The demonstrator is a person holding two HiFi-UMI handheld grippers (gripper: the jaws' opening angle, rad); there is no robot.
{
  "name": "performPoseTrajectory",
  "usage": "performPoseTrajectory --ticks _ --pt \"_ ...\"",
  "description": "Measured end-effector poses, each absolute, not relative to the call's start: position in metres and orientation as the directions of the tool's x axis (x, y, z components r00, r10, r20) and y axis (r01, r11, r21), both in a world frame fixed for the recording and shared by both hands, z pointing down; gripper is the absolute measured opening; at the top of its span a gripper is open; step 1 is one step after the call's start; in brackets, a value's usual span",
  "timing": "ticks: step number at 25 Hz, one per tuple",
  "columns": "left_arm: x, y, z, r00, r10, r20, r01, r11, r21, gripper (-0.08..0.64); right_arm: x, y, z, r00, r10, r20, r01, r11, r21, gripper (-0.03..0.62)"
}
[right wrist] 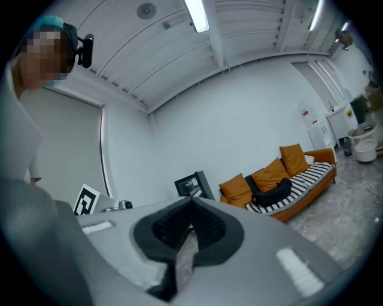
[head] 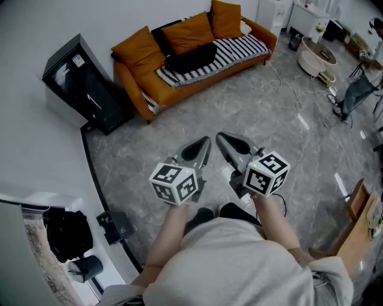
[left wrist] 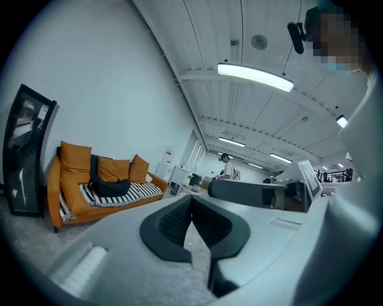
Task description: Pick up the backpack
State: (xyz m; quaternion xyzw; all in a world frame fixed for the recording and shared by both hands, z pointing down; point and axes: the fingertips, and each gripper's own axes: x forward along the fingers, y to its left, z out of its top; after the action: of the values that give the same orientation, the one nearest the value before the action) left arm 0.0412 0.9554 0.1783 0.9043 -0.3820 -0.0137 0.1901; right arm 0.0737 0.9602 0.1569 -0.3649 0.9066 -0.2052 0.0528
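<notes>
Far beyond left tool (head: 205, 143) and right tool (head: 221, 138), backpack (head: 190, 58) lies on sofa (head: 133, 83).

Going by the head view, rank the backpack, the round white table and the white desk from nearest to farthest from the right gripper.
1. The backpack, black, lying on the orange sofa ahead of the right gripper.
2. The round white table, off to the right, past the sofa's end.
3. The white desk, in the far right corner behind that table.

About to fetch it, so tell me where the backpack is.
Head view, top centre: the backpack lies on the striped blanket of the orange sofa, by its cushions.
</notes>
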Motion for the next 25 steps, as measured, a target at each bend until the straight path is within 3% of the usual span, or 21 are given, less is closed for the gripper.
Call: performPoseTrajectory --ticks 13,25 --pt "0.029 0.928 0.205 0.739 -0.657 0.15 -0.65 -0.637 0.414 0.006 0.06 0.928 0.186 -0.731 -0.668 0.14 -0.659 0.636 -0.401 0.003" --pt "0.037 0.785 0.195 0.684 -0.717 0.133 -0.703 -0.599 0.383 0.006 0.075 0.789 0.179 -0.777 -0.621 0.101 -0.603 0.689 -0.403 0.003"
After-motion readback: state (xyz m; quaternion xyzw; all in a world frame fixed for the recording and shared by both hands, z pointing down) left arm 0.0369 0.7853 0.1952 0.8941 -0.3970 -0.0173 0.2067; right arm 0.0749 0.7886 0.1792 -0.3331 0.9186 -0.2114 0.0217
